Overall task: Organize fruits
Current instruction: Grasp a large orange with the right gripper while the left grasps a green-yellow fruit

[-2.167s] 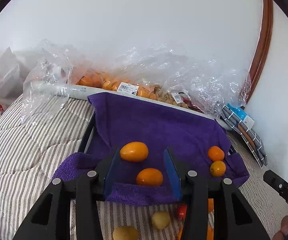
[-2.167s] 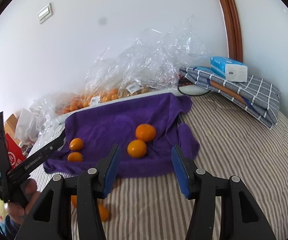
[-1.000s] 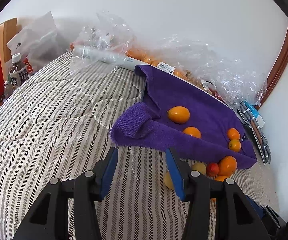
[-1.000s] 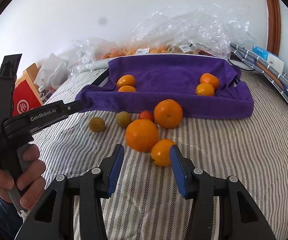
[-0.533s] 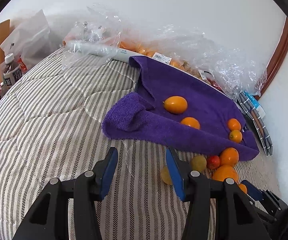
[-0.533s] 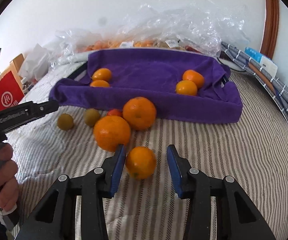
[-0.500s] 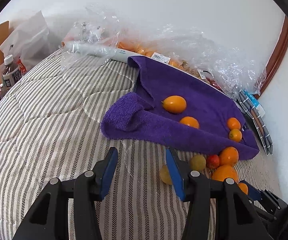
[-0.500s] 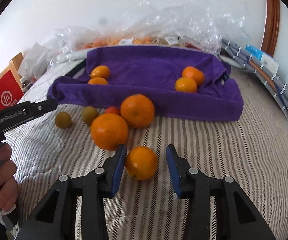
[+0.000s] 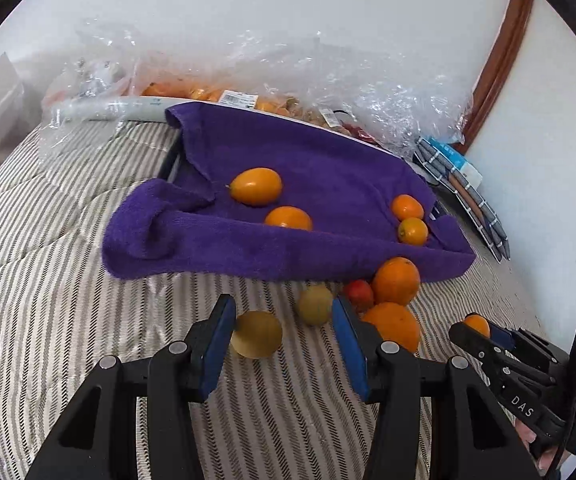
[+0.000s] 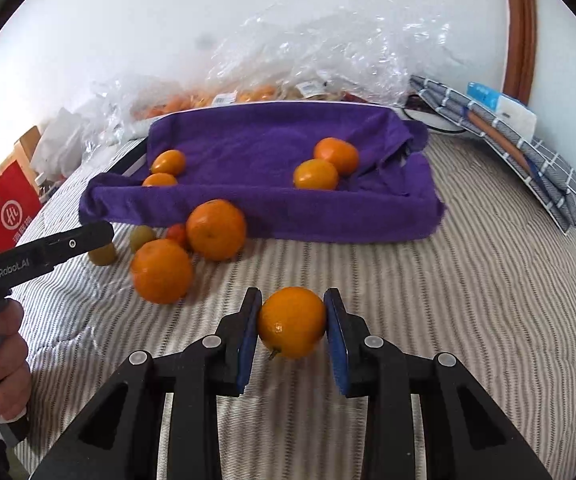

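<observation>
My right gripper (image 10: 292, 296) is closing on a small orange (image 10: 291, 322) on the striped bedspread, both blue pads pressed against its sides. In the left wrist view that gripper (image 9: 477, 326) shows at the right with the orange in it. My left gripper (image 9: 282, 306) is open; a yellow-green fruit (image 9: 256, 334) lies between its fingers, close to the left pad. A second yellow-green fruit (image 9: 315, 305), a small red one (image 9: 357, 291) and two big oranges (image 10: 162, 270) (image 10: 216, 229) lie loose in front of the purple towel-lined tray (image 10: 272, 204), which holds several small oranges.
Crinkled plastic bags of fruit (image 10: 307, 56) line the wall behind the tray. A folded checked cloth (image 10: 527, 148) with a tissue pack lies at the right. A red box (image 10: 12, 212) stands at the bed's left edge. A hand (image 10: 4, 344) holds the left gripper's handle.
The right gripper moved forward over the small orange and closed on it. The left gripper swung toward the loose fruit, so a yellow-green one now lies between its fingers.
</observation>
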A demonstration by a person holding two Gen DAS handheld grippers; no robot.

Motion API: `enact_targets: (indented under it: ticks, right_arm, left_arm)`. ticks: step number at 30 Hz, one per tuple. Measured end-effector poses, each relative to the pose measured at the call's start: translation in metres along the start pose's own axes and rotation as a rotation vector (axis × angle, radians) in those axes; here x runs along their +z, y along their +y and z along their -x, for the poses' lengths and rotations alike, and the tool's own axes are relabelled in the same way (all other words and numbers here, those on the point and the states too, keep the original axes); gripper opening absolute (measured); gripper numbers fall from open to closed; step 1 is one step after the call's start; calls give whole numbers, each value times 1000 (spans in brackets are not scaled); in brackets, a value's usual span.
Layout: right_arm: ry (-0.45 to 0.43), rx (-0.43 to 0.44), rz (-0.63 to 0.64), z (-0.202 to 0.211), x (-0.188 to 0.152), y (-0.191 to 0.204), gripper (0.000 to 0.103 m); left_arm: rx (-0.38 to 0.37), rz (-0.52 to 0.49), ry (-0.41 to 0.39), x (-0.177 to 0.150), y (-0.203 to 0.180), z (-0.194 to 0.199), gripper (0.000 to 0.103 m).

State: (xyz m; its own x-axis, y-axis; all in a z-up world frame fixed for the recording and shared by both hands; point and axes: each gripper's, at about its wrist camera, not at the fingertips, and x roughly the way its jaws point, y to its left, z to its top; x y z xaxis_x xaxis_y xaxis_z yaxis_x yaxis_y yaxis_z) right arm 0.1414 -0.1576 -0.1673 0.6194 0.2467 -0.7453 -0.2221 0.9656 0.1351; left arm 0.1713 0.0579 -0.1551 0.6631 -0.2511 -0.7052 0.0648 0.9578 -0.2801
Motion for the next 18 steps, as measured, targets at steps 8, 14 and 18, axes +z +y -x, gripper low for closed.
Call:
enact_targets:
  ticks: [8, 14, 18]
  right_arm:
    - [-7, 73, -74, 3, -3, -24, 32]
    - [-23, 105, -111, 5, -4, -30, 32]
    - [-26, 125, -134, 4, -4, -35, 32]
  left_arm:
    - [62, -81, 47, 4, -20, -21, 43]
    - [23, -72, 78, -6, -12, -13, 37]
    - [39, -62, 75, -13, -7, -6, 27]
